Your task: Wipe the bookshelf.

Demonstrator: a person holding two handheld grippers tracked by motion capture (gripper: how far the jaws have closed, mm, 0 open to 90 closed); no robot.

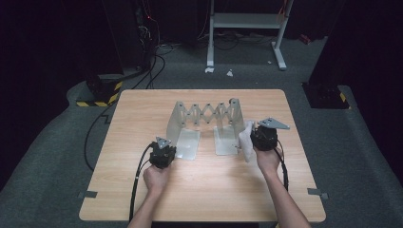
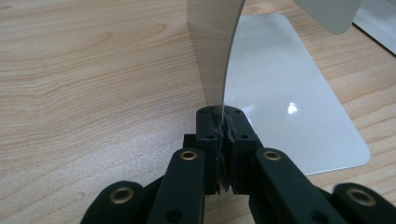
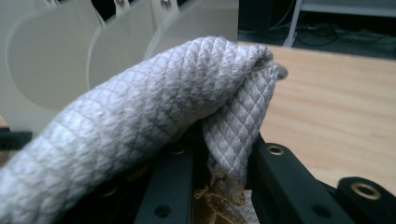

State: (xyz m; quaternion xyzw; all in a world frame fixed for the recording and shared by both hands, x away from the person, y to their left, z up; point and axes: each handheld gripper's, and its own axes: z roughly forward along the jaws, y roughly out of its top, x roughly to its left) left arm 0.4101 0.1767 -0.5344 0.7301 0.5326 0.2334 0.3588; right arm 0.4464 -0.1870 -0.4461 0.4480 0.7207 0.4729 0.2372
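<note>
While the left gripper [image 1: 162,153] clamps its jaws shut on the thin edge of the grey metal expanding rack's [image 1: 205,124] left panel, seemingly to steady it on the pale wooden bench [image 1: 142,123], the right gripper [image 1: 263,137] pinches a white quilted cloth [image 3: 154,112] beside the right panel, probably for wiping. Both forearms reach forward, wrists level.

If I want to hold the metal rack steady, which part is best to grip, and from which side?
Probably the thin upright end plate of the metal rack, taken from the person's side. It stands on edge, narrow enough to fit between the fingers. The left gripper is already shut on its lower edge there; the flat base plate lies on the table and offers no edge.
</note>
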